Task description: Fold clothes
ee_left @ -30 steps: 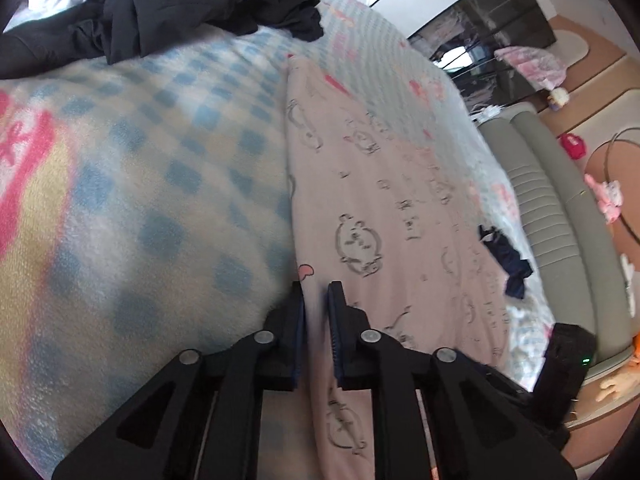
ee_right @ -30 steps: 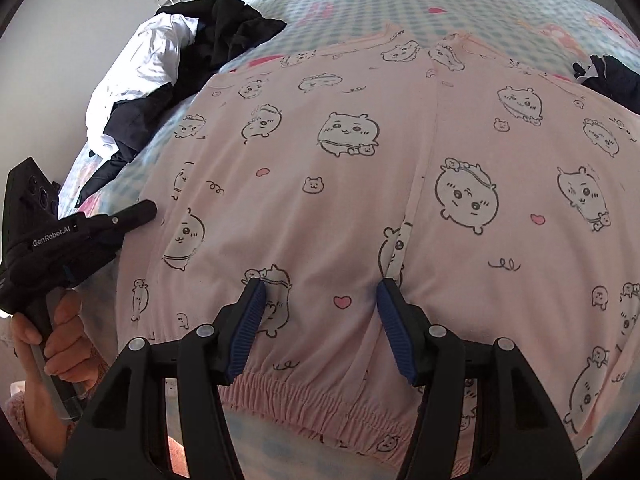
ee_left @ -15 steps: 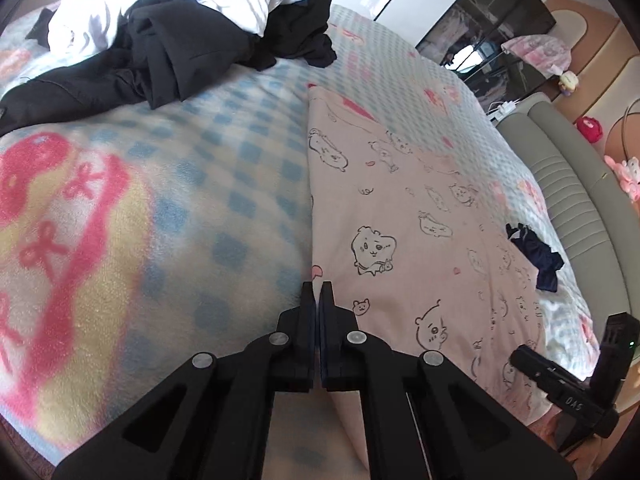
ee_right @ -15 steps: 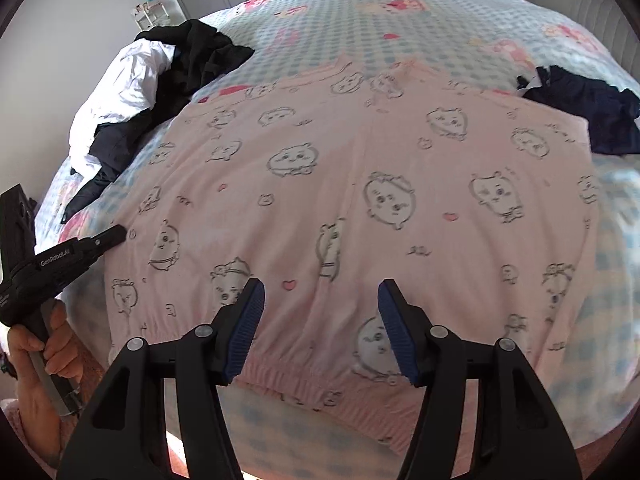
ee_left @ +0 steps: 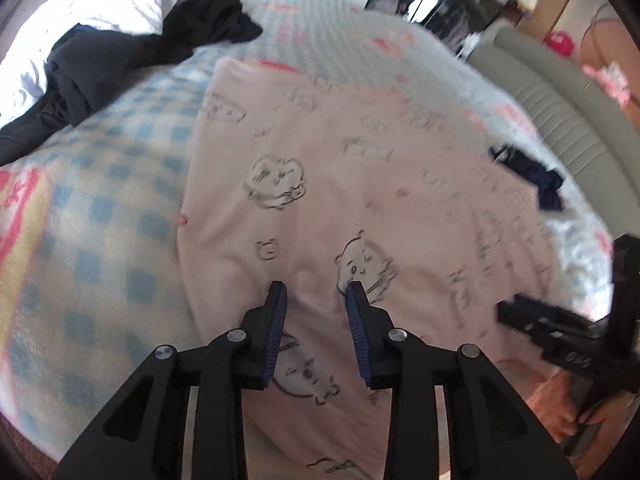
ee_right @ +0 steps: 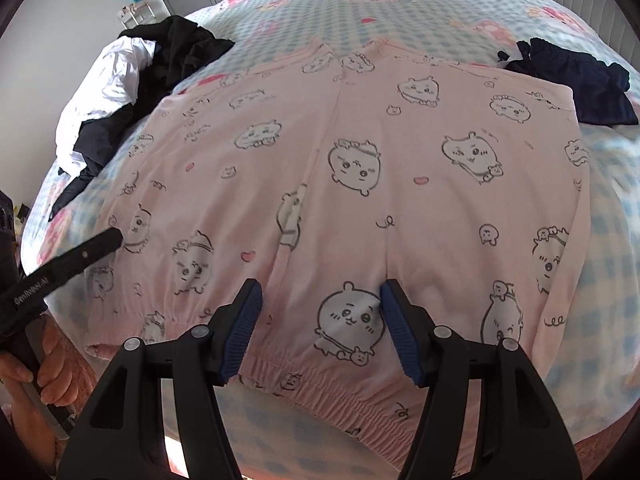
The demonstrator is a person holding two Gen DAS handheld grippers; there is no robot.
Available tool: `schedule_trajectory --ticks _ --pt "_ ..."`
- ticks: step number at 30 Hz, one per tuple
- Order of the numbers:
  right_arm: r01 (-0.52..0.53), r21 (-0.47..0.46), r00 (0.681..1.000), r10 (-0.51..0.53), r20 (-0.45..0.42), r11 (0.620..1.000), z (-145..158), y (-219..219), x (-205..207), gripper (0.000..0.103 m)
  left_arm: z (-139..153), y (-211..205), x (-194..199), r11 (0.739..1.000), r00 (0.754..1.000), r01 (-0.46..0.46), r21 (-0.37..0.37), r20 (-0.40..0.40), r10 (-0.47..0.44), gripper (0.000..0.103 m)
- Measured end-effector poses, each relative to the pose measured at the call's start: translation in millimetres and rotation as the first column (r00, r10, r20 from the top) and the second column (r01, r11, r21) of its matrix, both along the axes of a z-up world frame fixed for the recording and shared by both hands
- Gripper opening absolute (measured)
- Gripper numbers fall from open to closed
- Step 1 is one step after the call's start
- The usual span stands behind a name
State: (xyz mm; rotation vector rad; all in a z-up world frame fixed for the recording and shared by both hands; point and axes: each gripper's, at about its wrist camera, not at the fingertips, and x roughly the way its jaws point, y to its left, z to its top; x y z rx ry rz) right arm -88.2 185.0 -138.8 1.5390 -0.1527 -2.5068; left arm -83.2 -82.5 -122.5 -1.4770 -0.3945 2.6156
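1. The bed (ee_right: 460, 4) is lying ahead of both grippers, carrying everything.
2. The pink pants (ee_right: 360, 168) are lying spread flat on it, waistband nearest the right gripper (ee_right: 320, 300).
3. The right gripper is hovering wide open above the waistband, gripping nothing.
4. The left gripper (ee_left: 316, 292) is hanging part open over the pants' left edge, empty; a hand (ee_right: 44, 364) is gripping its handle.
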Motion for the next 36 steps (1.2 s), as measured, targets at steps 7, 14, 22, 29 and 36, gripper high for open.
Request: schedule_trajectory --ticks 7,14,22,29,36 --pt "0.033 -0.020 0.999 -0.034 -0.010 0.999 6.8 29.3 23.7 0.062 19.7 -39.8 12.3 0.982 0.992 -0.077 0.171 -0.081 0.092 0.031" --pt "0.039 -0.031 0.999 -0.039 -0.009 0.999 5.2 36.3 34.6 0.063 7.6 13.1 9.5 0.986 0.998 0.063 0.154 -0.010 -0.062 0.034" --pt "0.093 -0.005 0.995 -0.093 0.023 0.996 8.1 60.2 64.7 0.063 12.1 23.2 43.3 0.998 0.997 0.054 0.040 0.058 -0.056 0.033" --pt "0.160 -0.024 0.987 -0.160 0.014 0.987 11.1 83.2 64.8 0.063 15.5 33.7 43.6 0.993 0.993 0.103 0.053 0.059 -0.106 0.035" --pt "0.173 -0.002 0.985 -0.173 -0.019 0.985 20.5 89.0 77.7 0.063 18.8 39.7 59.2 0.991 0.991 0.132 0.012 0.037 -0.132 0.033"
